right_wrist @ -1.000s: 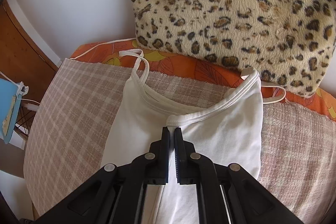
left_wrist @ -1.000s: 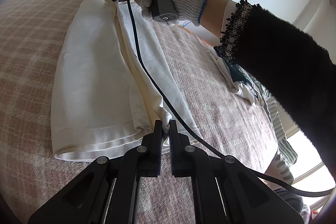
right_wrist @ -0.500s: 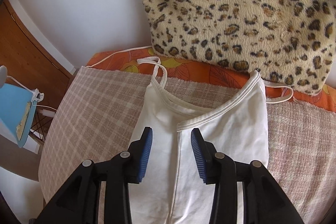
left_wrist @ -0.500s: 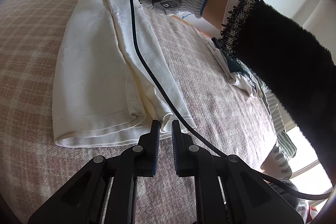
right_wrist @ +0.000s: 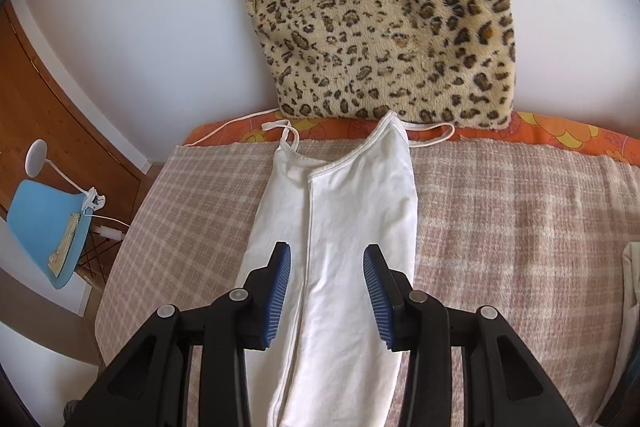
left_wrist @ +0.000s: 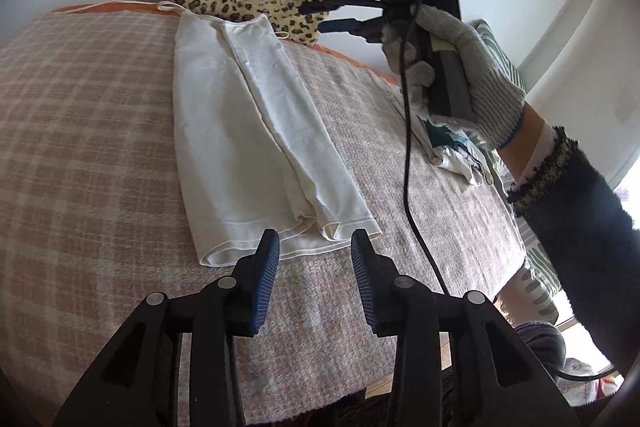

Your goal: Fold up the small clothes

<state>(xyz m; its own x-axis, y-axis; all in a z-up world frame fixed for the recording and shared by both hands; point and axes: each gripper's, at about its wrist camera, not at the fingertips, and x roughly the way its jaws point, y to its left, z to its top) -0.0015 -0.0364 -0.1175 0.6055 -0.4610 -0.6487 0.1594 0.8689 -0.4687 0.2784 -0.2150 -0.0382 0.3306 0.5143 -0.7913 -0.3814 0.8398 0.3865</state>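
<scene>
Release after the first lengthwise fold: one side panel of the white camisole (left_wrist: pixel 256 131) is laid over the middle, and both tools are clear of the cloth. The left gripper (left_wrist: pixel 314 251) is seen with its jaws parted and nothing between them; they have just been opening. The hem of the camisole lies just beyond its fingertips, flat on the checked blanket (left_wrist: pixel 80 131). The right gripper (right_wrist: pixel 326 267) is likewise parted and empty, having just been opening too; it is held above the garment, whose folded edge runs away from between the jaws toward the neckline and the thin straps (right_wrist: pixel 432 135) at the far end, near the leopard-print cushion (right_wrist: pixel 380 27). In the left wrist view the same right gripper (left_wrist: pixel 336 15) is seen raised in a gloved hand (left_wrist: pixel 472 75), well apart from the cloth. The next move is judged to call for a fresh grip, either on the unfolded long side or on one end, so that the strip can be folded again. A further pile of clothes (left_wrist: pixel 456 151) lies beyond the cable (left_wrist: pixel 406 155).
</scene>
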